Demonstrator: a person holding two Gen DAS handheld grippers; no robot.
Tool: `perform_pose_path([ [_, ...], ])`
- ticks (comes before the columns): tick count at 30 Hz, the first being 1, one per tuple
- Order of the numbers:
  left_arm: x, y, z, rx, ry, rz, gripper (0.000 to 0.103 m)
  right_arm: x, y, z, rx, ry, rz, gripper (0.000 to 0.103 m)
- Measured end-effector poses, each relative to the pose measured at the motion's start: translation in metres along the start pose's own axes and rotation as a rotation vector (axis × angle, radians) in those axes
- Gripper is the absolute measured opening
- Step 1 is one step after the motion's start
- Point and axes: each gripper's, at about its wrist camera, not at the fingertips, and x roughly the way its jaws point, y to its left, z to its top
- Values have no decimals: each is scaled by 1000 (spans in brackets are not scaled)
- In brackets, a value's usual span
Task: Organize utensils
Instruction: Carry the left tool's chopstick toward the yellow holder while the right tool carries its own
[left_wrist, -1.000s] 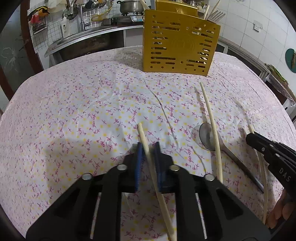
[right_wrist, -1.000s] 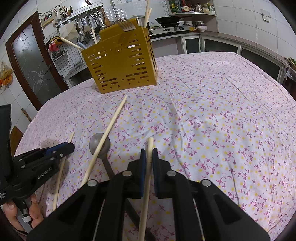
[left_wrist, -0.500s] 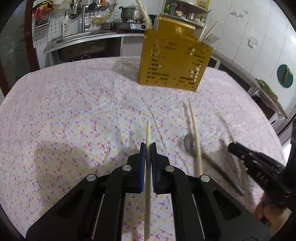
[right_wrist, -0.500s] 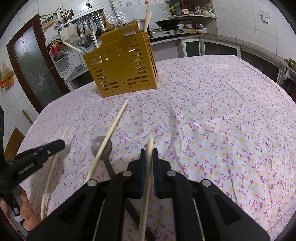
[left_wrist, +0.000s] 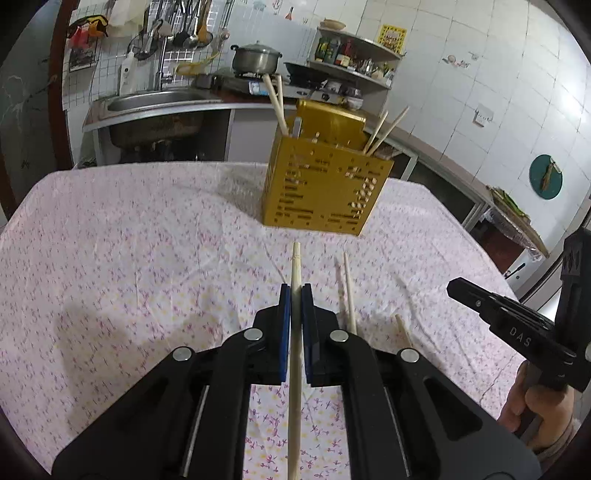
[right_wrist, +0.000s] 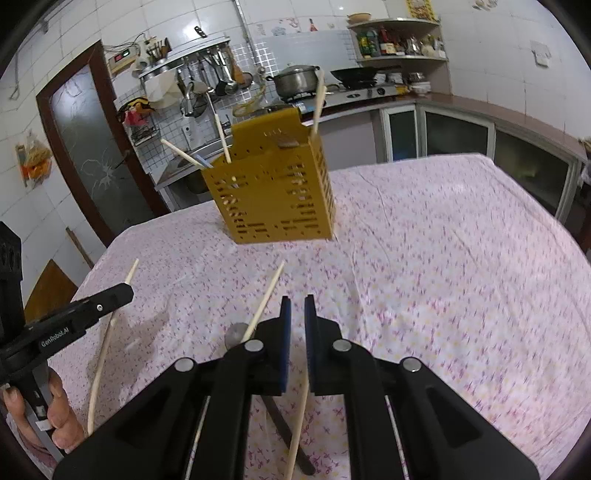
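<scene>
My left gripper (left_wrist: 294, 295) is shut on a wooden chopstick (left_wrist: 295, 269) and holds it above the table, pointed at the yellow slotted utensil holder (left_wrist: 325, 192), which has several chopsticks standing in it. My right gripper (right_wrist: 297, 306) stands slightly apart with no chopstick between its pads; a chopstick (right_wrist: 297, 424) lies below it on the cloth. Another chopstick (right_wrist: 266, 299) rests across a metal spoon (right_wrist: 236, 334). The holder also shows in the right wrist view (right_wrist: 273, 195). The left gripper with its chopstick appears at the left of the right wrist view (right_wrist: 107, 299).
The table wears a pink flowered cloth (left_wrist: 129, 240). A loose chopstick (left_wrist: 349, 291) lies right of my left gripper. The right gripper body (left_wrist: 509, 321) is at the right. A sink and stove counter (left_wrist: 166, 107) stand behind the table.
Both grippers rose from the table. The left one lifted its chopstick. The right one's chopstick, gripped before, no longer sits between the pads and lies below.
</scene>
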Motion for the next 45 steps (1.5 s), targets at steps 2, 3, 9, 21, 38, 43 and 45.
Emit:
perform_pose_path([
  [2, 0, 1, 2, 3, 5, 0, 4, 3, 1, 3, -4, 13, -8, 7],
  [3, 1, 3, 2, 0, 10, 7, 4, 6, 1, 3, -9, 23, -19, 7],
  [9, 20, 13, -15, -8, 56, 37, 4, 30, 1, -24, -11, 92, -43, 7],
  [21, 36, 17, -29, 11, 85, 70, 4, 55, 8, -52, -53, 170, -99, 9],
  [38, 38, 23, -30, 2, 106, 57, 4, 67, 20, -50, -97, 229, -145, 10],
  [43, 37, 21, -30, 5, 103, 56, 4, 62, 18, -45, -110, 222, -156, 6],
  [45, 34, 19, -28, 6, 94, 52, 4, 54, 17, -41, -96, 205, -138, 6],
])
